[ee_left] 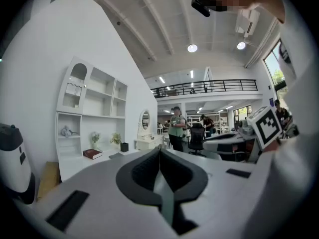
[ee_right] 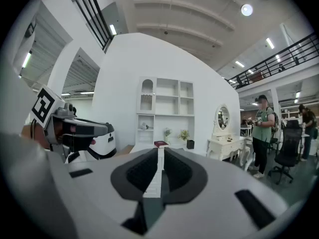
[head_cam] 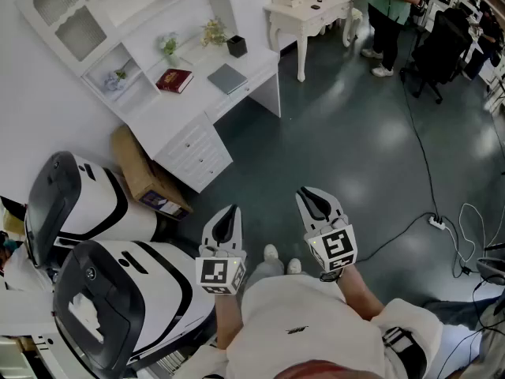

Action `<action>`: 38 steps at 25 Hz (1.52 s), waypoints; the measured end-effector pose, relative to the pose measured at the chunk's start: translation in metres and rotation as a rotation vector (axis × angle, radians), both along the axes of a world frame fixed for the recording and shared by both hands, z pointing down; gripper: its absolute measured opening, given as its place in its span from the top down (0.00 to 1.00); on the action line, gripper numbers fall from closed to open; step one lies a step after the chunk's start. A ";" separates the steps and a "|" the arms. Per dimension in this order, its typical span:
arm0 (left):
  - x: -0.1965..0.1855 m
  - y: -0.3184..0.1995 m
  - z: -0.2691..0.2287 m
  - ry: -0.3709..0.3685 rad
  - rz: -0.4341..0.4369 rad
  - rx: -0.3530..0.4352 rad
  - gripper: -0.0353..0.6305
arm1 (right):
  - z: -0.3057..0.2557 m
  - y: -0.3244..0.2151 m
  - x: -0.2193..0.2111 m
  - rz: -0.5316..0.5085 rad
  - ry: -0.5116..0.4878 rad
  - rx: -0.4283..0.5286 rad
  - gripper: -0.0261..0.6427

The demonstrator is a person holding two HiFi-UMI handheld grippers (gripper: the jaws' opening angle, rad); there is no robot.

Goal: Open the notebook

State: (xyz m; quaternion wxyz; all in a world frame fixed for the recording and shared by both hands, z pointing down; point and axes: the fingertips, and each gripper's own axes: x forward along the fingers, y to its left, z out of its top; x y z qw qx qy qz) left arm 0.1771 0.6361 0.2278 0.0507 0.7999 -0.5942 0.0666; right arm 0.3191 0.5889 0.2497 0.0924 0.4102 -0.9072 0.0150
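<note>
The grey notebook (head_cam: pixel 227 78) lies closed on the white desk (head_cam: pixel 189 109) at the upper left, next to a red book (head_cam: pixel 174 80). In the left gripper view the notebook (ee_left: pixel 115 155) shows small and far off. Both grippers hang over the dark floor, well short of the desk. My left gripper (head_cam: pixel 232 210) is shut, its pads (ee_left: pixel 149 166) meeting with nothing between them. My right gripper (head_cam: pixel 313 191) has its jaws almost together, only a thin slit left between the pads (ee_right: pixel 149 171), and holds nothing. The red book (ee_right: pixel 160 144) appears just above its tips.
Two white-and-black machines (head_cam: pixel 95 212) stand close on my left, beside a cardboard box (head_cam: pixel 138 168). A white dressing table (head_cam: pixel 309 10), a person in green (head_cam: pixel 392 14) and an office chair (head_cam: pixel 442 38) are at the back right. Cables and a power strip (head_cam: pixel 436 222) lie on the floor.
</note>
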 end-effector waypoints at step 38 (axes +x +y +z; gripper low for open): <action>-0.064 -0.190 0.029 0.013 0.053 -0.027 0.95 | 0.013 -0.182 -0.087 0.013 -0.003 -0.024 0.91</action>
